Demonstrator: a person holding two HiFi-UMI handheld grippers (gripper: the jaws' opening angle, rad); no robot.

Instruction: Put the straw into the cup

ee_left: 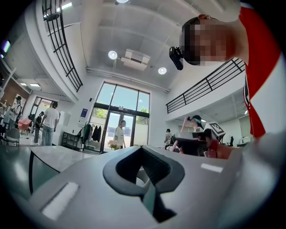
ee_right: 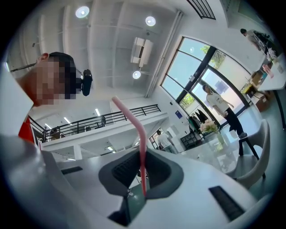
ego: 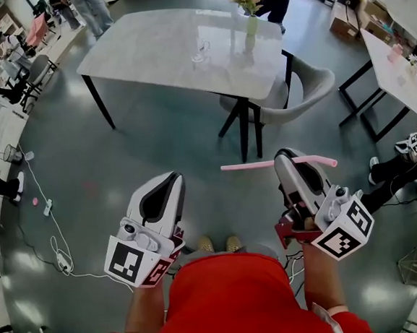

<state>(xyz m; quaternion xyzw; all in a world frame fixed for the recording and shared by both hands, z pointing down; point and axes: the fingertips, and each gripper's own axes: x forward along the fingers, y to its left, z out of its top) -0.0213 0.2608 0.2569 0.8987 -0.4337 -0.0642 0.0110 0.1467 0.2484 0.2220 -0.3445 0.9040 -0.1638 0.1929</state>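
Note:
In the head view a pink straw (ego: 248,166) lies crosswise in my right gripper (ego: 286,155), sticking out on both sides with a bent end at the right. In the right gripper view the straw (ee_right: 136,129) rises from between the pads, and the right gripper (ee_right: 142,176) is shut on it. My left gripper (ego: 168,181) is held beside it, at the left, jaws together and empty; the left gripper view shows this gripper (ee_left: 145,172) with nothing in it. A small clear cup (ego: 200,53) stands on the grey marble table (ego: 147,44) far ahead of both grippers.
A vase of pink flowers (ego: 246,3) stands on the table near the cup. A grey chair (ego: 300,89) sits at the table's right corner. A white desk (ego: 396,73) is at the right. Cables (ego: 52,241) lie on the floor at the left. People stand around the room's edges.

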